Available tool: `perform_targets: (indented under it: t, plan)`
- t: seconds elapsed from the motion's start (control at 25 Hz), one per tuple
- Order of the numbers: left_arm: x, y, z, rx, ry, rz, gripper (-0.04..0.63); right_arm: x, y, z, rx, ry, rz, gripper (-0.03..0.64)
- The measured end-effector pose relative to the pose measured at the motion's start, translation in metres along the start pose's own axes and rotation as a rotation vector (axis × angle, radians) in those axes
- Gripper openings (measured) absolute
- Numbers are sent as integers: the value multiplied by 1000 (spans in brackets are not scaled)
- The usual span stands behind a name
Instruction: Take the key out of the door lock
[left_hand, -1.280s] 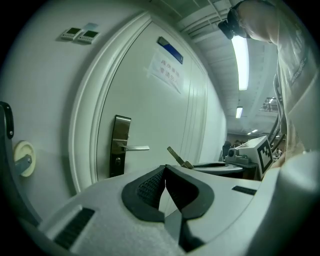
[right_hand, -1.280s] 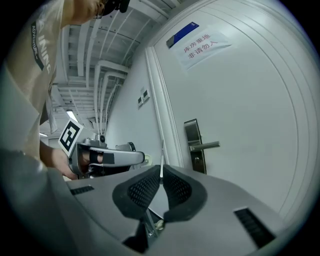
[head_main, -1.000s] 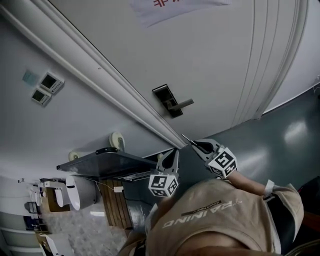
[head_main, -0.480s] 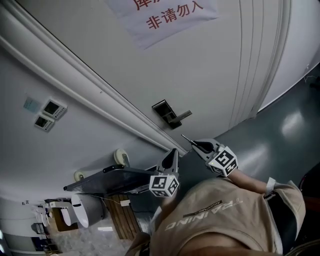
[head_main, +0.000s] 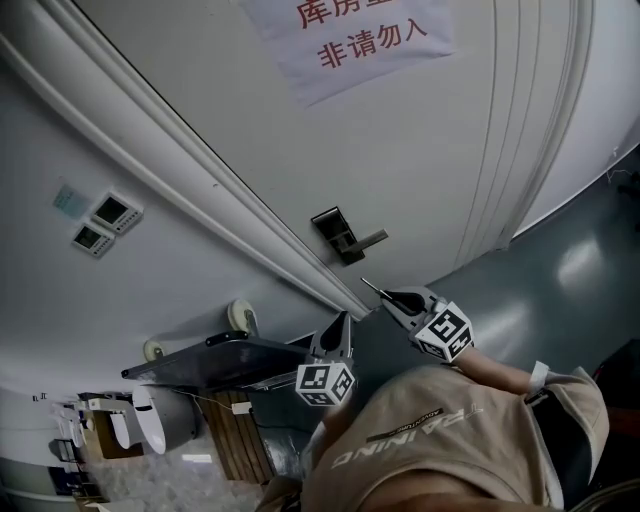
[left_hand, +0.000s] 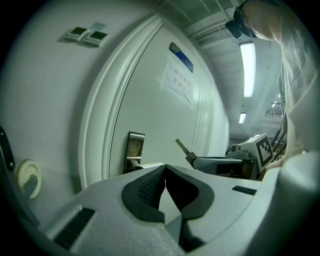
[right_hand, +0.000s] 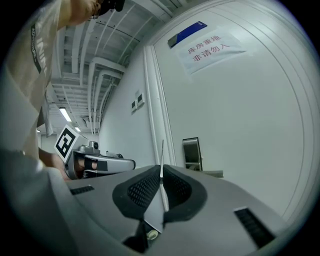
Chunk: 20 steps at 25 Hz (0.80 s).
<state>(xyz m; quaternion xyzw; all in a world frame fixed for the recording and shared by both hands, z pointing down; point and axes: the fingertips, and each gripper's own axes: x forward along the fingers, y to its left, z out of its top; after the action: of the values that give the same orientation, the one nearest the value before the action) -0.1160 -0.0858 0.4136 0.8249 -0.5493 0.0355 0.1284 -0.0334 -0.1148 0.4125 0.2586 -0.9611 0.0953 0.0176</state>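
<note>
Your right tool (head_main: 390, 297) is clamped on the thin silver metal key (right_hand: 162, 155), seen edge-on with its teeth unreadable. It is held clear of the dark rectangular door lock plate (head_main: 337, 234) ahead. Your left tool (left_hand: 164, 175) is closed and empty. Positions are unchanged from earlier.

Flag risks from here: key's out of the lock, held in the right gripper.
1. The right gripper pinches the key by one end, with most of it sticking out; it could twist or drop.
2. The key's free end points toward the door near the lock; a forward swing might scratch it.
</note>
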Motion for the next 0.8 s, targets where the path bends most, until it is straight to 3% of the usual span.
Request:
perform_targets:
  t: [0.16, 0.36, 0.56, 0.8]
  plan:
    - [6, -1, -10, 1, 13, -15, 9, -9, -3, 2, -35, -15, -27, 18]
    - [19, -13, -12, 23, 8, -63, 9, -33, -10, -4, 45, -45, -40, 18]
    - [15, -24, -11, -19, -31, -82, 9, -41, -10, -7, 24, -47, -55, 18]
    - [3, -23, -40, -13, -33, -59, 9, -46, -5, -35, 22, -69, -50, 18]
